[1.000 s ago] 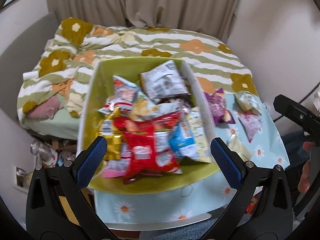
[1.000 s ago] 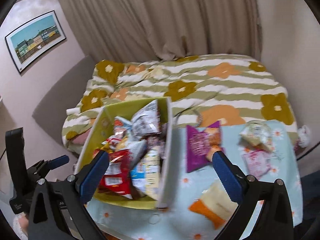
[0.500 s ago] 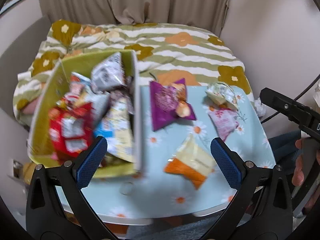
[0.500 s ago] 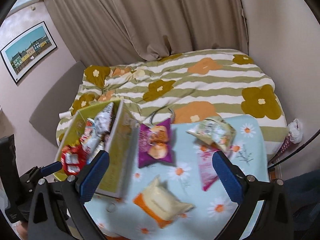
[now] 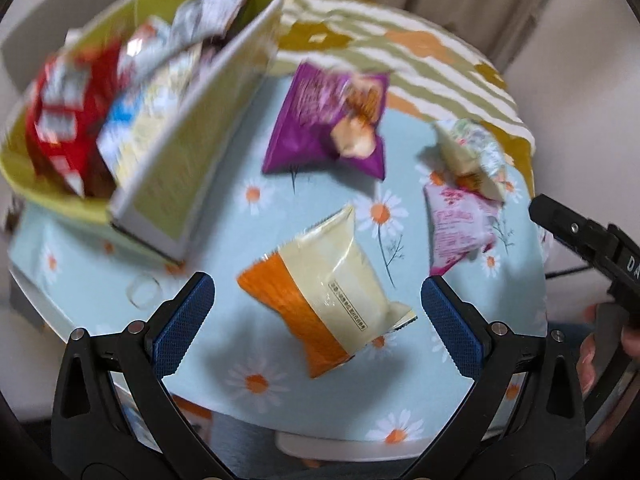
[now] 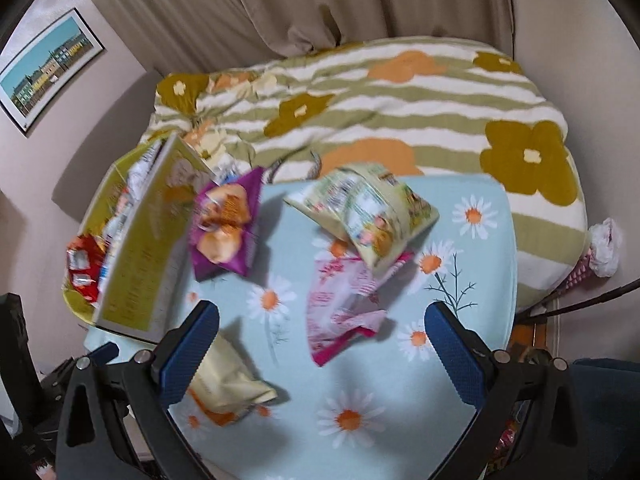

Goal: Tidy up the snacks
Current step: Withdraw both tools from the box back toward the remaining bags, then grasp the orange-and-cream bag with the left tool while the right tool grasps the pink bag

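In the left wrist view the left gripper (image 5: 318, 328) fills the bottom of the frame. Its jaws stand wide apart and hold nothing. Just above them, in the lower middle, an orange and cream packet (image 5: 326, 294) lies on the table (image 5: 224, 340), which carries a light blue cloth with daisies. At the right of the frame a pink packet (image 5: 460, 224) lies flat, and a pale green packet (image 5: 474, 156) rests partly on its upper edge. In the upper middle lies a purple packet (image 5: 324, 120), well apart from the others. At the upper left a green box (image 5: 188, 160) stands on the table, and it is full of snacks; a red packet (image 5: 60, 116) shows inside it. This part is blurred. At the right edge a part of the right gripper (image 5: 592, 240) is seen.

In the right wrist view the right gripper (image 6: 322, 350) is at the bottom, and its jaws are also wide apart and empty. The orange and cream packet (image 6: 228, 384) lies at the lower left, partly behind the left finger. The pink packet (image 6: 340, 304) is in the middle, between the fingers and beyond them, with the pale green packet (image 6: 368, 212) overlapping its far end. The purple packet (image 6: 224, 224) lies left of them, just beside the green box (image 6: 136, 252). Behind the table (image 6: 472, 280) is a bed (image 6: 400, 100) with a striped flower blanket, then a beige curtain (image 6: 300, 4). A framed picture (image 6: 48, 68) hangs at the upper left.
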A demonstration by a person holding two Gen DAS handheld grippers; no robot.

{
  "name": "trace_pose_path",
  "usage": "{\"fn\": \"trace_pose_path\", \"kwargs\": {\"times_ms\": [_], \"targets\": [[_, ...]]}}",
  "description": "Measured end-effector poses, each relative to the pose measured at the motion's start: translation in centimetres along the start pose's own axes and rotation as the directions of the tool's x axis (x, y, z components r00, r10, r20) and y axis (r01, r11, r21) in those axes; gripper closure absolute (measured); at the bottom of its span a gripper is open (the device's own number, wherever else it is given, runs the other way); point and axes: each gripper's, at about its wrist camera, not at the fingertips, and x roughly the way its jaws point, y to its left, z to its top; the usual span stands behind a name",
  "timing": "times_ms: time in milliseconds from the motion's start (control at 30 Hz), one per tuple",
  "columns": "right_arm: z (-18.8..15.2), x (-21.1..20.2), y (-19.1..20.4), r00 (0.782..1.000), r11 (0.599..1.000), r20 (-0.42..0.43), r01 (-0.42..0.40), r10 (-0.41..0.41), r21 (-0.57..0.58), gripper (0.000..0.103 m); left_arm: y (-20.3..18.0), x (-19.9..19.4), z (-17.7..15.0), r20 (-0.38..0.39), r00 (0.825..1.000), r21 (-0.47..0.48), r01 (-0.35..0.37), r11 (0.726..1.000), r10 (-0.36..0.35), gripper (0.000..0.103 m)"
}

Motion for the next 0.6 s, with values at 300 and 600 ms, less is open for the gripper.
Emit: {"fn": "trace_pose_path", "kwargs": {"times_ms": [300,600], "targets": [[-1.0,5.0,-1.6,0.997,0.999,-0.076,0.003,-0.006,-0.036,0.000,0.6,5.1,-2.5,-0.075,0.997,-0.166,0.020,0.986,-0.033,0.000],[-1.0,6.8,-1.1,0.995,0.988,-0.093,0.016,-0.031,-0.151,0.001,0.0,7.5,-2.3,-0.112,0.993,-0.199,0.017,0.980,-0.039,0.012]]}}
